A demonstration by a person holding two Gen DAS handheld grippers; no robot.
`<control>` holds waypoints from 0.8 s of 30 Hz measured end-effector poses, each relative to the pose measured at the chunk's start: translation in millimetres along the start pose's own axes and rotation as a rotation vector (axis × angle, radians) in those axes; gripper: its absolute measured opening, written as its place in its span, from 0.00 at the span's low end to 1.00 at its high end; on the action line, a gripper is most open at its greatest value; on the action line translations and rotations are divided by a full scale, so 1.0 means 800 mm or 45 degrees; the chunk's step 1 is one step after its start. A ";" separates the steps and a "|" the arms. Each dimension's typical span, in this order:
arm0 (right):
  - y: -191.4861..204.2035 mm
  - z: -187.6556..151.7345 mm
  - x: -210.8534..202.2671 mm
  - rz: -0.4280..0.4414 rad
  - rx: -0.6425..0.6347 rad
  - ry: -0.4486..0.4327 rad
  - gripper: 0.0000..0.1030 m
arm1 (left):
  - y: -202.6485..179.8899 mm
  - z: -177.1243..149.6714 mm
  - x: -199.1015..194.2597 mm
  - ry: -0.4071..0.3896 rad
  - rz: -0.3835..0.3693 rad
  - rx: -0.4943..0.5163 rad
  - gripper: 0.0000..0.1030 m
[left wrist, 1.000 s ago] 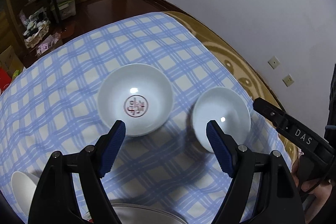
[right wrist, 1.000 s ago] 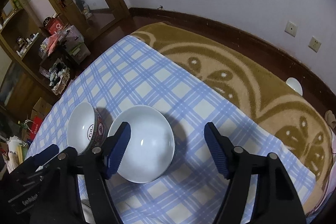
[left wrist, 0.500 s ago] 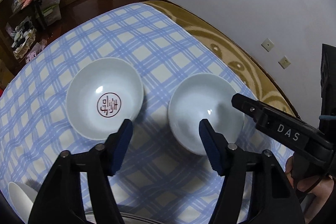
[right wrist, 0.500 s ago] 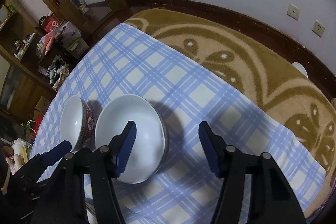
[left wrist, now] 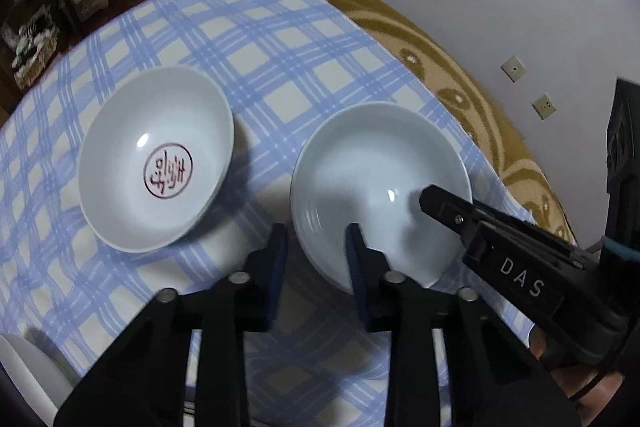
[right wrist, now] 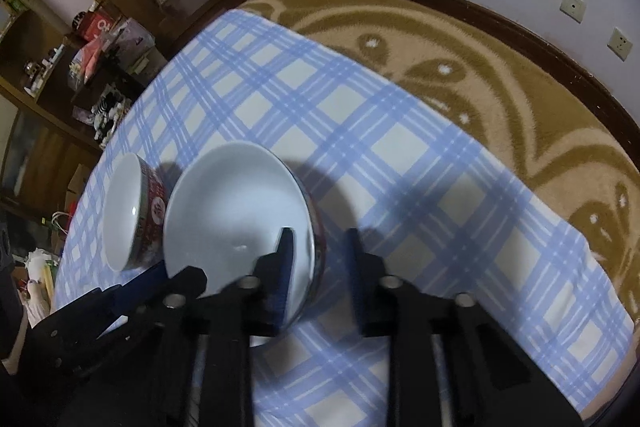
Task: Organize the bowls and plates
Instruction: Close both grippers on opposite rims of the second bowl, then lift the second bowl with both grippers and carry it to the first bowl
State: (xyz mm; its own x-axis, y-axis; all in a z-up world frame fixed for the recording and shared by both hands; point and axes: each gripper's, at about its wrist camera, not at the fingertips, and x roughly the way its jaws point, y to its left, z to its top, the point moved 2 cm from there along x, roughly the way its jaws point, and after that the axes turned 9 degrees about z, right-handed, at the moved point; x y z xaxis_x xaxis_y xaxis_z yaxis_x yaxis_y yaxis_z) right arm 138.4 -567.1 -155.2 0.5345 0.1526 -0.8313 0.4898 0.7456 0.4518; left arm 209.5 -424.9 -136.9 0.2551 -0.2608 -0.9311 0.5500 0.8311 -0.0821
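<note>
While both sets close in, the left fingers straddle the near-left rim of the plain bowl, one finger inside and one outside. They have just been narrowing, but cloth shows between the outer pad and the wall, so no pinch yet. Same for the right fingers: they have just been closing over the near-right rim of that bowl, inner finger in the hollow, outer finger clear of the red-patterned wall. Nothing is gripped on either side.

The plain bowl sits upright on the blue checked cloth, toward its right edge and the near side. The marked bowl, with a red stamp in its bottom, stands just beside it on the left, apart by a strip of cloth. A white dish pokes in at the near-left corner, mostly cut off. A brown patterned blanket runs past the cloth's far edge; what lies under it I cannot tell.

Step, as I read it: two-handed pickup of the plain bowl, probably to stack it with the marked one. Next: finish closing both sides together, then lift level so it doesn't tip.
</note>
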 end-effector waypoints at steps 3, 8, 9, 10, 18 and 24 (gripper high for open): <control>-0.005 -0.005 0.006 0.005 0.001 0.026 0.18 | 0.003 0.000 0.011 0.023 0.013 -0.023 0.18; -0.007 -0.007 0.012 0.037 0.021 0.036 0.11 | -0.003 0.001 0.016 -0.009 0.054 0.011 0.11; -0.005 -0.008 0.012 0.029 0.016 0.037 0.11 | -0.004 0.001 0.015 -0.029 0.078 0.013 0.10; -0.003 -0.008 0.012 0.022 0.005 0.037 0.11 | -0.005 0.001 0.014 -0.043 0.096 0.007 0.09; 0.001 -0.014 0.005 0.019 -0.005 0.046 0.11 | -0.001 -0.001 0.001 -0.064 0.103 -0.028 0.07; 0.013 -0.018 -0.014 0.024 -0.026 0.013 0.11 | 0.002 -0.008 -0.014 -0.074 0.096 -0.020 0.08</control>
State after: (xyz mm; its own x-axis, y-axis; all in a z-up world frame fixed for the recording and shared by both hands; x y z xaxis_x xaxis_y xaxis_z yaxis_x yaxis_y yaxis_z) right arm 127.6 -551.5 -145.9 0.5362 0.1735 -0.8261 0.4652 0.7559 0.4607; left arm 202.2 -417.4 -129.2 0.3412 -0.2250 -0.9127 0.5149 0.8570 -0.0188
